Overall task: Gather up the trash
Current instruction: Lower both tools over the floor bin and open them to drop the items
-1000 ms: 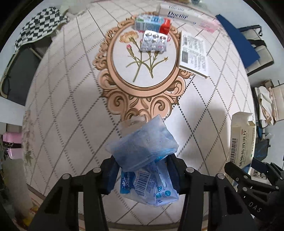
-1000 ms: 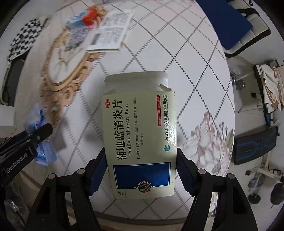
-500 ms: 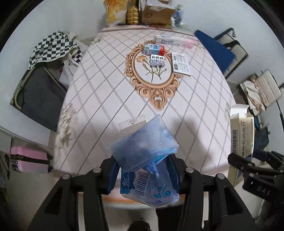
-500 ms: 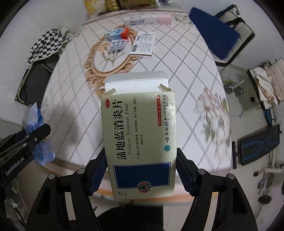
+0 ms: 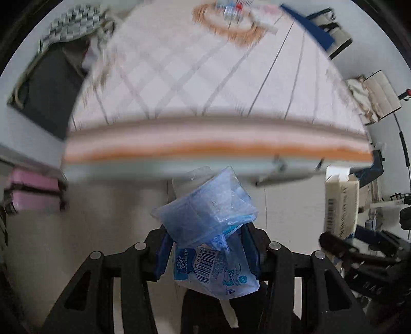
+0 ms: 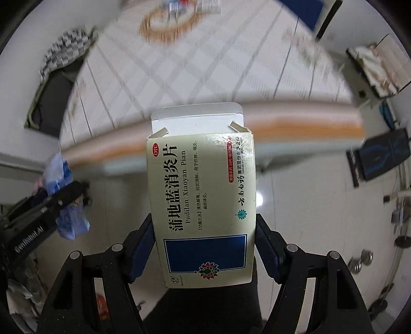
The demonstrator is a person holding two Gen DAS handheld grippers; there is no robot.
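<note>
My left gripper [image 5: 205, 246] is shut on a crumpled blue plastic wrapper [image 5: 205, 218] with a barcode, held off the table's near edge over the floor. My right gripper [image 6: 205, 246] is shut on an opened cream medicine box [image 6: 203, 200] with a blue panel and Chinese print, its top flap up. The box also shows at the right of the left wrist view [image 5: 340, 203]; the wrapper shows at the left of the right wrist view [image 6: 61, 185]. More trash lies blurred at the table's far end [image 5: 231, 10].
The patterned table [image 5: 205, 77] lies ahead and higher, its orange-striped edge [image 5: 205, 146] facing me. A pink case [image 5: 33, 190] stands left. A dark bag [image 5: 48, 87] and checkered cloth [image 5: 69, 25] lie far left. A blue chair [image 5: 316, 30] stands right. Pale floor lies below.
Both grippers have pulled back and dropped away from the table with their loads; the tabletop has slid up and away, and the floor now shows under them.
</note>
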